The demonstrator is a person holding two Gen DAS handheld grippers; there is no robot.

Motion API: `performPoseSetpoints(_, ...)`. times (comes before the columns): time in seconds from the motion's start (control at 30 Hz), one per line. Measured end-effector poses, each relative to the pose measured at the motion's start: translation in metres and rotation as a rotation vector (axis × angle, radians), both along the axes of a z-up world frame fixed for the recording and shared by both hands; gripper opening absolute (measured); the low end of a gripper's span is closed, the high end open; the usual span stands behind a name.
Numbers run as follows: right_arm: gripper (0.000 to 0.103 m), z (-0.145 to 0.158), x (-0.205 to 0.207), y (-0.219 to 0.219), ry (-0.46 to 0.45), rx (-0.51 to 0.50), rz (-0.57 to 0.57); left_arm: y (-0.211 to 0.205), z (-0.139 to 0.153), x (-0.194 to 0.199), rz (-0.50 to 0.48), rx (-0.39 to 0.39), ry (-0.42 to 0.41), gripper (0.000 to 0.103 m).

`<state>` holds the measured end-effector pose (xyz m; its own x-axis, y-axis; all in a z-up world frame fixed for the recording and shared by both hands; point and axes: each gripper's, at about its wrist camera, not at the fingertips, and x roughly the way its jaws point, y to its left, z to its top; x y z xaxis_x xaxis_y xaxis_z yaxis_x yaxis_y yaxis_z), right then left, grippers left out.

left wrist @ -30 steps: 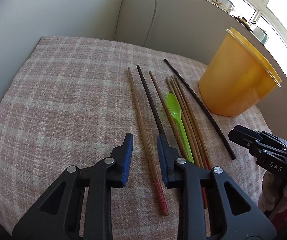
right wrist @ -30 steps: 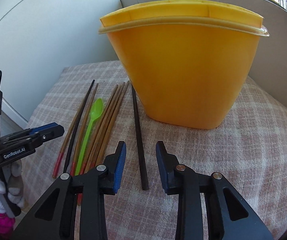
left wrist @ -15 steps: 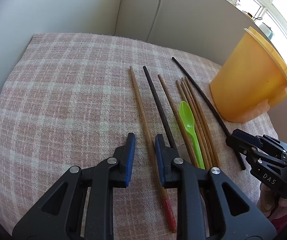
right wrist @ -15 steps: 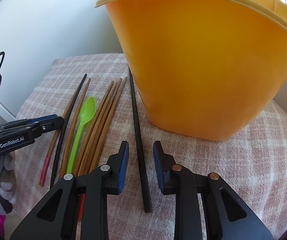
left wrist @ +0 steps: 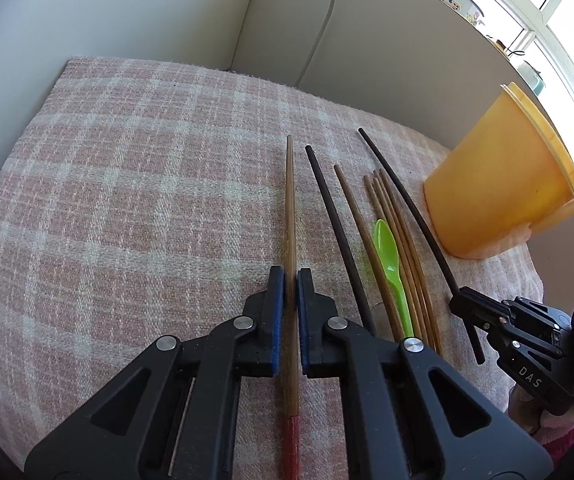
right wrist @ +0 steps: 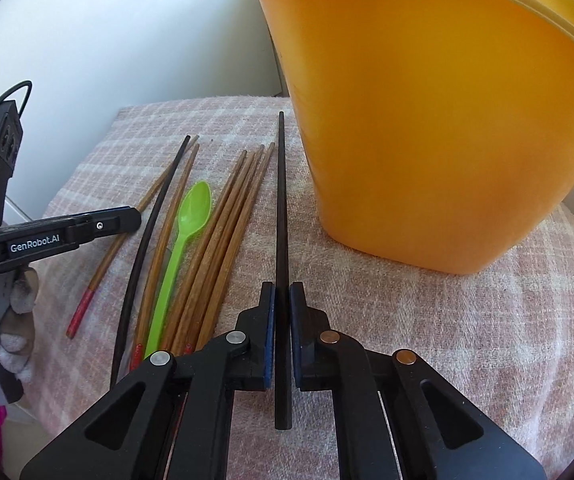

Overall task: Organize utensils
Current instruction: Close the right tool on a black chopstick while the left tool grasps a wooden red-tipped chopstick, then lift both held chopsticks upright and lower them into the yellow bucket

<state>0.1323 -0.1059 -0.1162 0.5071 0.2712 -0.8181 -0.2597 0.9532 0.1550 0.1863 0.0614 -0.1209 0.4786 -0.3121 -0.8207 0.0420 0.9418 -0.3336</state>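
Two grips at once: left gripper [left wrist: 291,286] clenched on a red-tipped wooden chopstick [left wrist: 290,216], right gripper [right wrist: 282,300] clamped on a matte black chopstick [right wrist: 281,208], both apparently still flat on the nubby pink checked cloth [left wrist: 127,200]. Lift level, tips clear of the loose sticks and glossy green spoon [right wrist: 191,216], then drop into the smooth tapered yellow bin [right wrist: 427,120]
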Motion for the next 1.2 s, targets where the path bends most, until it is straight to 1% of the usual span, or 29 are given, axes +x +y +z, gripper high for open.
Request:
performPoseSetpoints(0.17, 0.005, 0.010, -0.008, -0.005, -0.008, 0.054, 0.003, 0.022, 0.002, 0.002, 0.016, -0.017, -0.002, 0.004)
performPoseSetpoints(0.27, 0.005, 0.018, -0.014, -0.010, -0.019, 0.100, 0.003, 0.038, 0.008, 0.000, 0.030, -0.044, -0.024, 0.004)
performPoseSetpoints(0.4, 0.005, 0.033, -0.024, -0.016, -0.042, 0.155, 0.008, 0.053, 0.023, -0.004, 0.033, -0.075, -0.069, 0.004)
performPoseSetpoints(0.5, 0.005, 0.047, -0.031, -0.022, -0.075, 0.199, 0.012, 0.058, 0.036, -0.007, 0.027, -0.083, -0.106, 0.004)
performPoseSetpoints(0.57, 0.005, 0.056, -0.035, -0.025, -0.098, 0.215, 0.013, 0.057, 0.046, -0.007, 0.026, -0.104, -0.122, 0.004)
performPoseSetpoints(0.6, 0.005, 0.061, -0.037, -0.027, -0.109, 0.225, 0.015, 0.053, 0.052, -0.013, 0.026, -0.111, -0.133, 0.004)
performPoseSetpoints(0.7, 0.005, 0.077, -0.042, -0.032, -0.146, 0.247, 0.017, 0.048, 0.068, -0.012, 0.018, -0.132, -0.169, 0.004)
performPoseSetpoints(0.8, 0.005, 0.094, -0.045, -0.037, -0.191, 0.270, 0.012, 0.044, 0.089, -0.019, -0.002, -0.149, -0.217, 0.004)
performPoseSetpoints(0.83, 0.005, 0.100, -0.046, -0.041, -0.207, 0.279, 0.010, 0.036, 0.096, -0.021, -0.013, -0.154, -0.233, 0.004)
performPoseSetpoints(0.87, 0.005, 0.104, -0.046, -0.045, -0.222, 0.284, 0.007, 0.035, 0.102, -0.018, -0.023, -0.157, -0.248, 0.004)
performPoseSetpoints(0.9, 0.005, 0.109, -0.045, -0.048, -0.238, 0.285, 0.003, 0.028, 0.113, -0.023, -0.032, -0.159, -0.265, 0.004)
performPoseSetpoints(1.03, 0.005, 0.126, -0.041, -0.064, -0.283, 0.292, -0.017, -0.006, 0.131, -0.022, -0.065, -0.173, -0.315, 0.004)
performPoseSetpoints(1.13, 0.005, 0.140, -0.034, -0.075, -0.327, 0.287, -0.037, -0.040, 0.147, -0.025, -0.083, -0.191, -0.345, 0.004)
performPoseSetpoints(1.2, 0.005, 0.145, -0.028, -0.080, -0.355, 0.285, -0.050, -0.051, 0.154, -0.017, -0.093, -0.200, -0.365, 0.004)
